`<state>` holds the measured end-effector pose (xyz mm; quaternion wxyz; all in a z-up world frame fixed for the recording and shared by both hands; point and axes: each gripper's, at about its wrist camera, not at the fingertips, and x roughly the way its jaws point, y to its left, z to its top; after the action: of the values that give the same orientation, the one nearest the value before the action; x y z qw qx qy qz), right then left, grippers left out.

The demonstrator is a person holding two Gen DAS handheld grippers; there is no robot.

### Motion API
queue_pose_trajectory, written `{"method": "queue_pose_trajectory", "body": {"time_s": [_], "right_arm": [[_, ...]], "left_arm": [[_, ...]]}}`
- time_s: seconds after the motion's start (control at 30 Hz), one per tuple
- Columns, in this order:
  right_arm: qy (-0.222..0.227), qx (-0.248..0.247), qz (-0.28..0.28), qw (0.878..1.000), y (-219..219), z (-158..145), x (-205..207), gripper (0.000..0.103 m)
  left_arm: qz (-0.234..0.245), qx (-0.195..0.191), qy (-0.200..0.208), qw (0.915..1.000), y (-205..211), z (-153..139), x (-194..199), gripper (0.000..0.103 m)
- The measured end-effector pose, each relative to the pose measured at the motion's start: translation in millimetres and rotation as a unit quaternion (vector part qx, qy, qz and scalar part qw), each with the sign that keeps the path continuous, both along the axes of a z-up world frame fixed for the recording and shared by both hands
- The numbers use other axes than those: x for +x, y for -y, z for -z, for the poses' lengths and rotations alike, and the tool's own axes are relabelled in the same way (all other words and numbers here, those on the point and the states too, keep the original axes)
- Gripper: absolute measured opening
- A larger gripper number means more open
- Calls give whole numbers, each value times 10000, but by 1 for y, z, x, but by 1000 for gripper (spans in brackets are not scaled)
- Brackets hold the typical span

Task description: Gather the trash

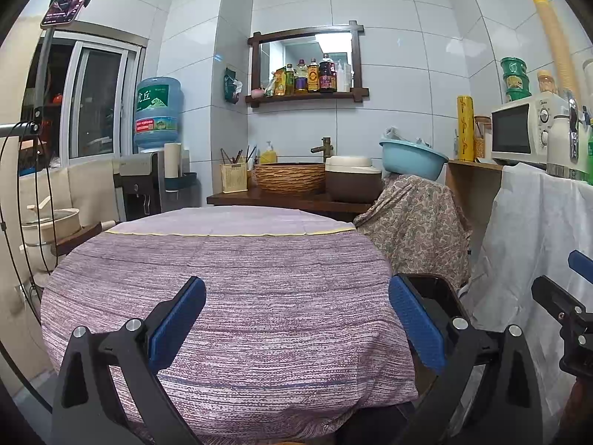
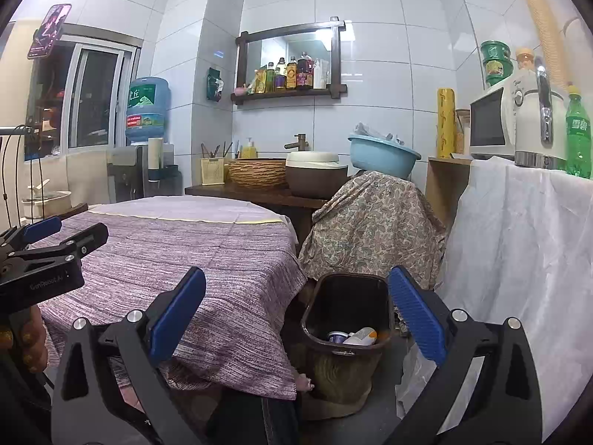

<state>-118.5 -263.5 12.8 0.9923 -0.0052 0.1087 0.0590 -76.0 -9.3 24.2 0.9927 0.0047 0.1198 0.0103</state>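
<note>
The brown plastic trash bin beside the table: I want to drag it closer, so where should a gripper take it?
Grip the brown plastic trash bin by its near rim, coming from above: the top is open, and the thin upright wall suits two fingers.

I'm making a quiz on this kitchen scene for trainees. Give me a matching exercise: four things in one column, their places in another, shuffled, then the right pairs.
Things:
1. trash bin
2. green soda bottle
3. blue basin
4. sauce bottles

Places:
A. on the wooden shelf under the mirror
B. on the floor beside the table, holding trash
C. atop the floral-cloth-covered heap
D. on the white-draped counter, next to the kettle

Pairs: 1-B, 2-D, 3-C, 4-A
</note>
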Motion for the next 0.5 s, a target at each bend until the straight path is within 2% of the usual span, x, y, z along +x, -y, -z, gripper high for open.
{"method": "queue_pose_trajectory", "body": {"time_s": [0.5], "right_arm": [[-27, 13, -30, 10000, -1, 4, 0, 97]], "left_arm": [[-9, -30, -30, 10000, 0, 1, -1, 98]]}}
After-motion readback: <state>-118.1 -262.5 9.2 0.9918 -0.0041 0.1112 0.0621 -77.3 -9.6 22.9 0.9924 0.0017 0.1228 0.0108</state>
